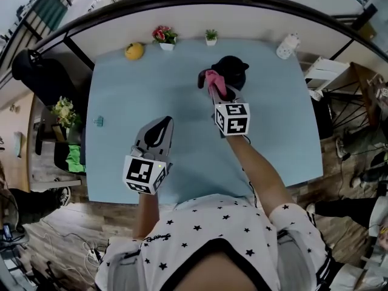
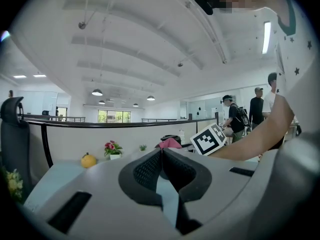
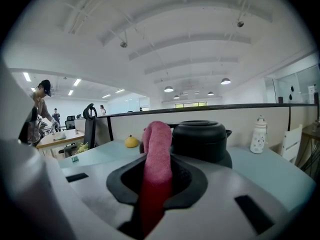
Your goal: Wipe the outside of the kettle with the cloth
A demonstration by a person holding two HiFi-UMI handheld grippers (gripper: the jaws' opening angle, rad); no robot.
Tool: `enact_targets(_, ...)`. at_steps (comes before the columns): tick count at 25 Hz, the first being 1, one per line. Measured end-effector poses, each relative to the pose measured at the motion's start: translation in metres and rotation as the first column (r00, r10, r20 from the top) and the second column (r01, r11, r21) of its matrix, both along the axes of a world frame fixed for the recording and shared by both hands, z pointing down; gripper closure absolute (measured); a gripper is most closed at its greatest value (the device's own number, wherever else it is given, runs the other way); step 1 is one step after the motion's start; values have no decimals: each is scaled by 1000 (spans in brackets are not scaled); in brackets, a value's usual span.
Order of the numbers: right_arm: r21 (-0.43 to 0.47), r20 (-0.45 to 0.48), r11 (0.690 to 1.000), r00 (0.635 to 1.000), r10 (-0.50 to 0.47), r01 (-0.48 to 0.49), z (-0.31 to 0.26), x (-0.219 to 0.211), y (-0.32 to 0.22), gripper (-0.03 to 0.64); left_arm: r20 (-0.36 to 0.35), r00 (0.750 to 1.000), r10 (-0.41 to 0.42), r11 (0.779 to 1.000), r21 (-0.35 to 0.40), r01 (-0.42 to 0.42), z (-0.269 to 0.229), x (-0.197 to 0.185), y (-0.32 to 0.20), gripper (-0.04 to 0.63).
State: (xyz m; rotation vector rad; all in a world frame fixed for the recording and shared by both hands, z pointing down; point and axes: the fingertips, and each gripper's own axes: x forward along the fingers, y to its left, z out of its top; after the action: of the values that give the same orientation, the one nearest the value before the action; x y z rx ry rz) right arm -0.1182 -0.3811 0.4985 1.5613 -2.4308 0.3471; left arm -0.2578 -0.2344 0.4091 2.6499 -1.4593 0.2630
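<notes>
- Black round kettle (image 1: 233, 69) with a domed lid: stands upright on the pale blue tabletop (image 1: 127, 102), straight ahead of the right gripper (image 1: 217, 91) and a little to its right.
- Pink terry cloth (image 1: 214, 81): clamped between the right gripper's jaws. Its free end sticks up past the tips, against the kettle's near left side. Actual contact can't be confirmed.
- Right gripper view: the jaws are closed onto the cloth (image 3: 157, 151), which fills the gap between the pads. The kettle (image 3: 201, 140) looms just behind it.
- Left gripper (image 1: 163, 123): held low and well back from the kettle, to the left of the right gripper. It points up the table.
- Left gripper view: the jaw tips meet with nothing between them. The kettle and cloth show beyond the tips, with the right gripper's marker cube (image 2: 209, 139) just to their right.
- White dotted jar (image 1: 288, 46): far right of the right gripper, near the table's back edge.
- Small green potted plant (image 1: 211, 37): beyond the kettle, by the partition.
- Red-flowered plant in a white pot (image 1: 163, 36): ahead of the left gripper, at the back edge.
- Yellow round fruit-like ornament (image 1: 134, 51): just left of the flowers.
</notes>
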Motion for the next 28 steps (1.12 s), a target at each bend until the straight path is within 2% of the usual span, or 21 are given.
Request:
enact_targets(9,0,16,999,999,43,-43,-3,22,-1,558,9,1000,-4,1000,-15,4,5,-2,-1,565)
enact_targets(28,8,30,992,992,124,-124,-7,105,-6,558,23,1000,9,1000,-15,-8,2,44,-1,565)
